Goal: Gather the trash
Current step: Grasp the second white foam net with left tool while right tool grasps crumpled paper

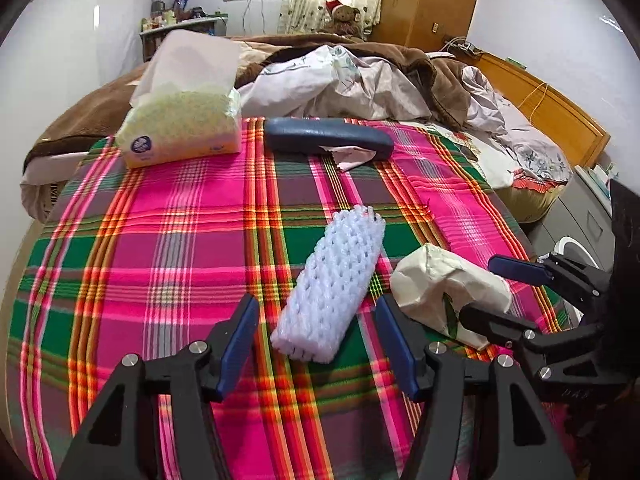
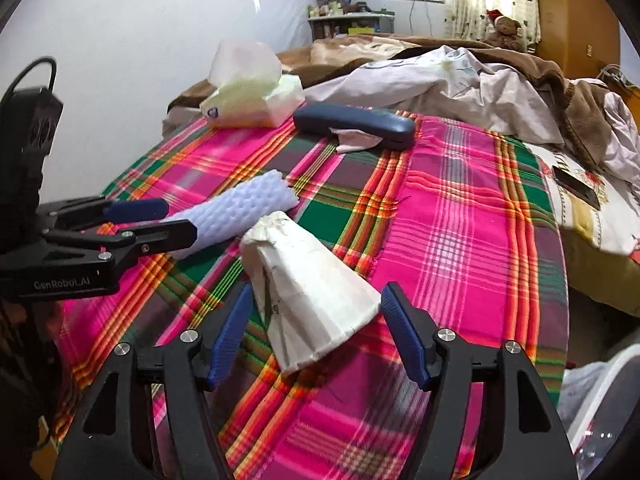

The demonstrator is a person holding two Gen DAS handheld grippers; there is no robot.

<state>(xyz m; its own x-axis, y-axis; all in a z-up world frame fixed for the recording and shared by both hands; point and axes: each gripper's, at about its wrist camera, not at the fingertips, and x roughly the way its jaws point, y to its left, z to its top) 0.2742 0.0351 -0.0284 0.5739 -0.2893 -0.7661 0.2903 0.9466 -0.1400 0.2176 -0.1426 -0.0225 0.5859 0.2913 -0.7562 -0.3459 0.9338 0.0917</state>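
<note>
Pink-green plaid cloth [image 1: 180, 220] covered bed, rumpled brown blanket [image 1: 400, 60] behind, white walls, left gripper [image 1: 316, 344] jaws apart around white foam net sleeve [image 1: 332, 280], right gripper [image 2: 316, 336] jaws apart around crumpled white paper bag [image 2: 308, 292].

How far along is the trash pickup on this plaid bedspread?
Nothing looks collected yet. In hand: the left claw is open around the foam net, and the right claw is open around the crumpled paper bag; neither is gripped. Left: close on both, bin them, then the paper scrap by the dark case.
</note>
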